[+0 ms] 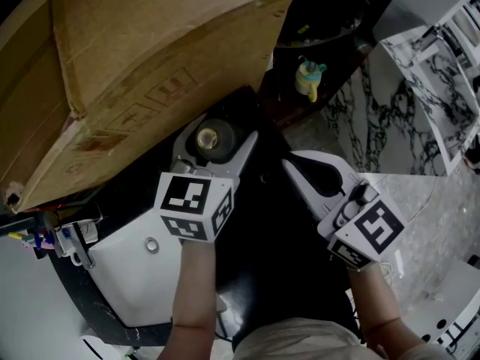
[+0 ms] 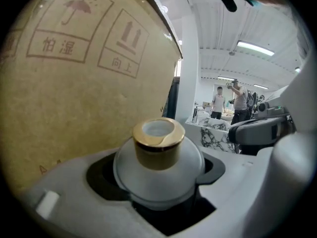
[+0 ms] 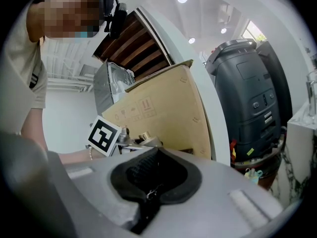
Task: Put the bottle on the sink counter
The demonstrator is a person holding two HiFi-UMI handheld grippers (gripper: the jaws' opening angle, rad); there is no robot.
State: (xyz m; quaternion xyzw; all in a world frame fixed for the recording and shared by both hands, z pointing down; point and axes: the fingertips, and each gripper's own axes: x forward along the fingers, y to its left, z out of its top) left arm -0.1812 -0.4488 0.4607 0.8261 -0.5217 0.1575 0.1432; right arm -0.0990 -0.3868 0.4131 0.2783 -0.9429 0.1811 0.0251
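Observation:
My left gripper (image 1: 213,142) is shut on a small white bottle with a gold cap (image 1: 209,136), held upright above the black counter (image 1: 262,231). In the left gripper view the bottle (image 2: 158,157) sits wedged between the white jaws, and its round body fills the gap. My right gripper (image 1: 315,175) hovers to the right of it, shut with nothing between its dark pads (image 3: 153,175). The right gripper view also shows the left gripper's marker cube (image 3: 104,135) and the gold cap (image 3: 144,136) beyond it.
A big cardboard box (image 1: 127,66) leans close behind the bottle on the left. A white sink basin (image 1: 124,283) lies at the lower left, with toothbrushes (image 1: 45,238) at its edge. A small yellow toy (image 1: 309,77) and marble tops (image 1: 405,118) are on the right. A black machine (image 3: 252,93) stands behind.

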